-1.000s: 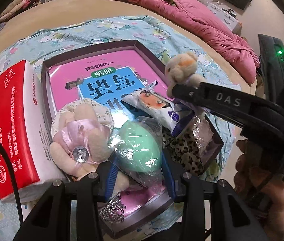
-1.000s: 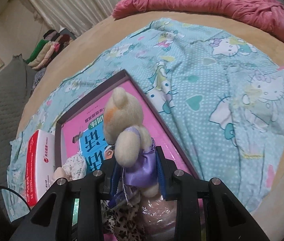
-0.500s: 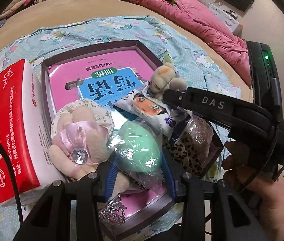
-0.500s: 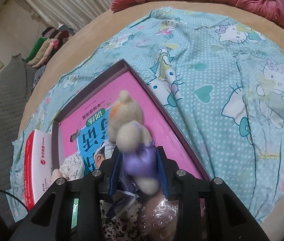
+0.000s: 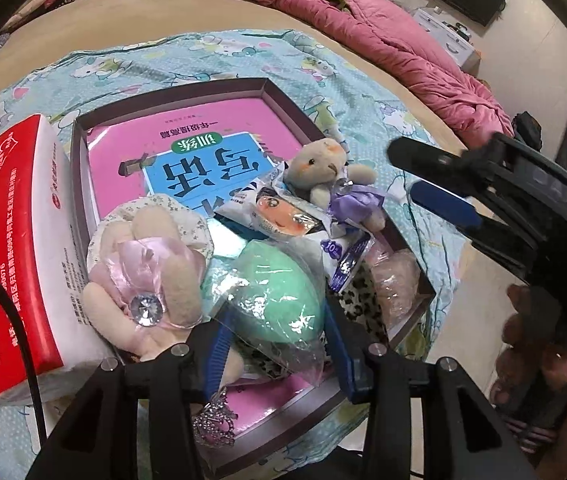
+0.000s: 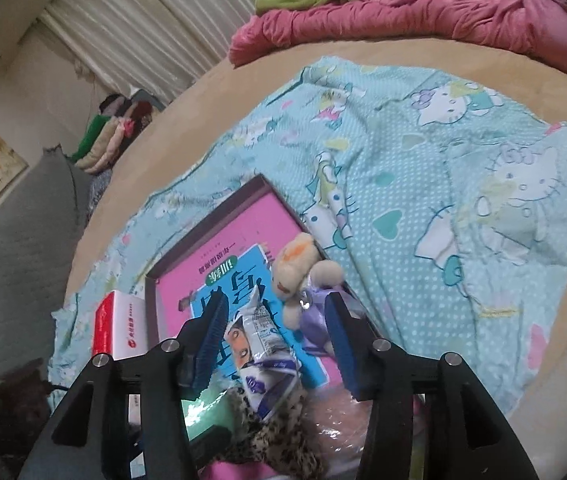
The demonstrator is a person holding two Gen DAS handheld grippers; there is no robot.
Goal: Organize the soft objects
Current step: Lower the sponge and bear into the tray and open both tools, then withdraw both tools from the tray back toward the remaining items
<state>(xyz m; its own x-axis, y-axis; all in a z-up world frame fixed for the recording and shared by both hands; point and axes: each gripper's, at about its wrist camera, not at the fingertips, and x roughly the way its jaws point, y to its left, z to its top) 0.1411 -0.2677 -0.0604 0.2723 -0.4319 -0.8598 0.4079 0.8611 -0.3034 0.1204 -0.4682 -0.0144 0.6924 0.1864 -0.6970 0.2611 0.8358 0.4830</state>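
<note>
A dark-rimmed box (image 5: 271, 92) on the bed holds a pink book and soft items. A small beige bear in a purple dress (image 5: 329, 178) lies free at the box's right side, on a white snack packet (image 5: 295, 220); the bear also shows in the right wrist view (image 6: 303, 276). My right gripper (image 6: 275, 328) is open above it; it appears at the right of the left wrist view (image 5: 435, 184). My left gripper (image 5: 279, 344) is shut on a bagged green sponge (image 5: 279, 284). A cream plush with a pink bow (image 5: 151, 276) lies to its left.
A red and white tissue pack (image 5: 15, 248) stands left of the box. A leopard-print item (image 5: 359, 300) and a pink bagged item (image 5: 397, 280) fill the box's near right corner. A Hello Kitty sheet (image 6: 463, 200) covers the bed; a pink quilt (image 6: 423, 4) lies behind.
My right gripper lowered the bear into the box, opened and let it go, then drew back. My left gripper kept its hold on the green sponge.
</note>
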